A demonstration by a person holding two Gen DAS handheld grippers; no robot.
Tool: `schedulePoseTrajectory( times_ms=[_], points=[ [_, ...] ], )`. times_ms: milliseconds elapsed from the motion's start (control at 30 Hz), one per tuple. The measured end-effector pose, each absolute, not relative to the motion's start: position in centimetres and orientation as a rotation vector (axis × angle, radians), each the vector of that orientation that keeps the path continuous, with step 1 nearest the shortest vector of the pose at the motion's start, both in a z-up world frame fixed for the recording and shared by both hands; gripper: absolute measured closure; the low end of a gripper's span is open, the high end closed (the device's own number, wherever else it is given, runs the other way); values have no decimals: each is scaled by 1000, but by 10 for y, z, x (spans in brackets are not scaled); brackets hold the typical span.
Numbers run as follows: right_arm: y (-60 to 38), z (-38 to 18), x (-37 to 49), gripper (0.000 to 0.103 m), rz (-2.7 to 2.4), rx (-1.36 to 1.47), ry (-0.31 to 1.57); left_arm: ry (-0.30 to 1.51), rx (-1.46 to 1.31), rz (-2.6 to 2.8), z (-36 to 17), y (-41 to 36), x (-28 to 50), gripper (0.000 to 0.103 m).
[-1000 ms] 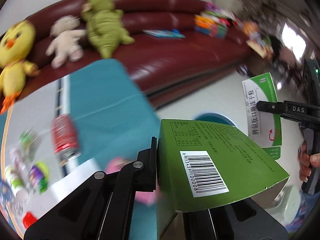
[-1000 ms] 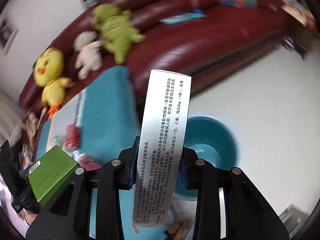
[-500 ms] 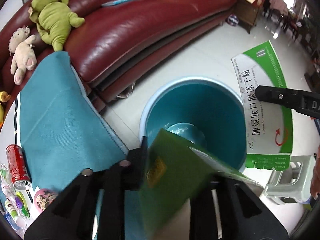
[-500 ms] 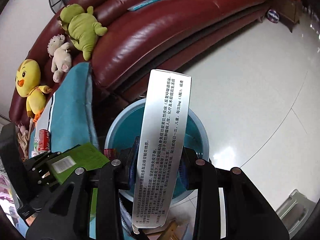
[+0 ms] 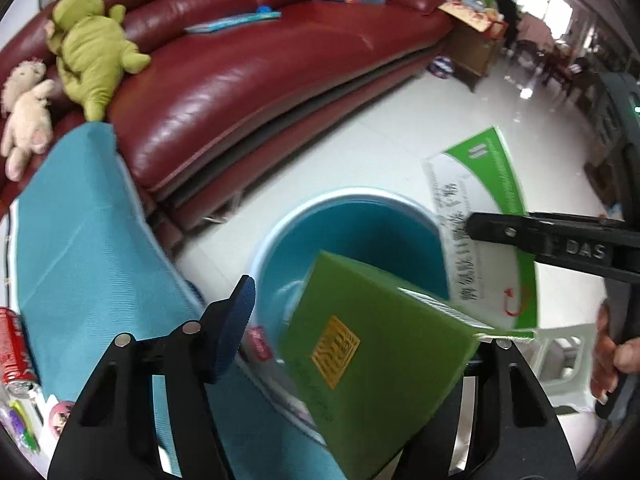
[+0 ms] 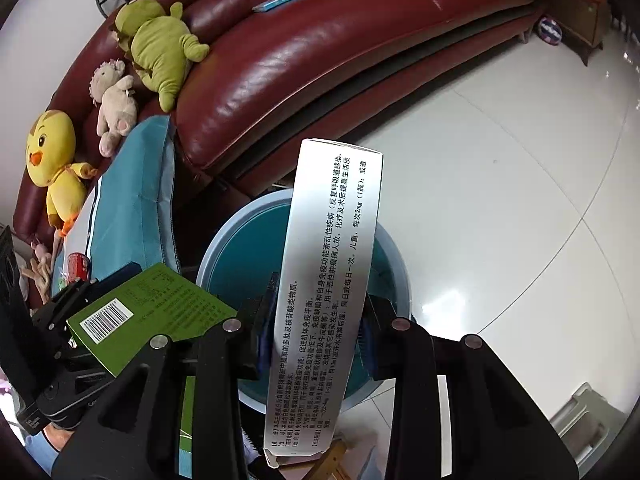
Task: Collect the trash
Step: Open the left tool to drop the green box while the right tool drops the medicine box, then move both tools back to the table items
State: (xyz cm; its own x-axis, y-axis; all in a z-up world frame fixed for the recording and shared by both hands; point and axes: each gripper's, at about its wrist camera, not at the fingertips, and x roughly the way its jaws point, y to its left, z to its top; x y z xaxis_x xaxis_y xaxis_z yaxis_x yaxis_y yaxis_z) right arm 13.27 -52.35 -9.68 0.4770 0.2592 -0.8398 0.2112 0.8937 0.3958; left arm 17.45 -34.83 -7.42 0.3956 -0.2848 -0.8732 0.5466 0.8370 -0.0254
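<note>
A teal bin stands on the floor right under both grippers. My left gripper has its jaws opening. A green box hangs tilted and blurred between them over the bin's mouth. The blue left pad stands clear of the box. From the right wrist view the green box shows at lower left, barcode up, beside the bin. My right gripper is shut on a tall white medicine box, held upright above the bin. That box shows a green and white face in the left wrist view.
A dark red sofa curves behind the bin, with plush toys and books on it. A table under a teal cloth lies left, with a red can and small litter. A white plastic stool stands right of the bin.
Both grippers have come from beside the table to over the bin and sunk lower. The left jaws have spread and the green box has tipped loose. The right grip is unchanged.
</note>
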Motion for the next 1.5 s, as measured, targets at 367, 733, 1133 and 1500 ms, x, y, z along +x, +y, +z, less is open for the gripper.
schedulePoseTrajectory(
  times_ms=[367,733,1133,1500],
  points=[
    [-533,-88,124,71,29,504,1075,1169,268,-535,-92,-351,178,14],
    [-537,-92,122,72,29,534,1088,1133,236,-494,-85,-331,179,11],
    [-507,-104,130,67,93,482,1180,1125,182,-467,-79,-296,162,10],
    [-488,-76,121,29,30,422,1145,1046,136,-469,-44,-260,136,8]
  ],
)
